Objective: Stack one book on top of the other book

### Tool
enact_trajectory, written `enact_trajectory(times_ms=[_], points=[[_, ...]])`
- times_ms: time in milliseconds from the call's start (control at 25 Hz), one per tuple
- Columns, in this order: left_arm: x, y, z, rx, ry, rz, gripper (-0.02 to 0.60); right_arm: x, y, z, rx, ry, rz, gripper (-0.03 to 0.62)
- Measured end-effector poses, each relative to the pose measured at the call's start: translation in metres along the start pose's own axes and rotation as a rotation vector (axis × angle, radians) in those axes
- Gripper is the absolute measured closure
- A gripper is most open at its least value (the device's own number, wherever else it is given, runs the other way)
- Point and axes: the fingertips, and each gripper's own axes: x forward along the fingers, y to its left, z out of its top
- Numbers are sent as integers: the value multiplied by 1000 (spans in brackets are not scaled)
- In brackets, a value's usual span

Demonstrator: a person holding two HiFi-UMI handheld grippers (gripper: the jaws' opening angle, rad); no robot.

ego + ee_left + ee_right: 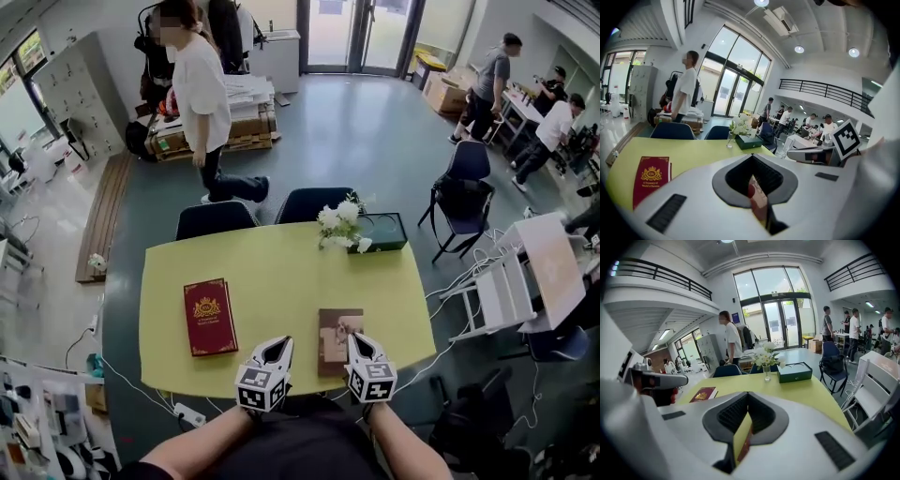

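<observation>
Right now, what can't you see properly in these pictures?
Brown book: head view, the right gripper covers its near right corner.
Red book: head view, title print too small.
Green box: head view, white flowers hide its left end.

I see my right gripper (747,398), jaws together, above the yellow desk (806,392); red book (704,393) lying left, flower vase (766,363) beyond.

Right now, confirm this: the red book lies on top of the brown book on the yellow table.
Not so. In the head view the red book lies flat beside the brown book, apart from it, both on the yellow table.
</observation>
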Motion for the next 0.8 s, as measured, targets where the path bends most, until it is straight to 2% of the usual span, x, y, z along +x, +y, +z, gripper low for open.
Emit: enact_trajectory(times_ms=[360,600,800], points=[[75,-18,-48,-14,172,-38,575,28,-61,-54,30,135,-7,579],[109,-19,-95,-41,313,-24,575,43,-89,-97,72,243,19,577],[131,-22,-122,-41,386,-36,566,56,-107,-123,92,301,50,574]])
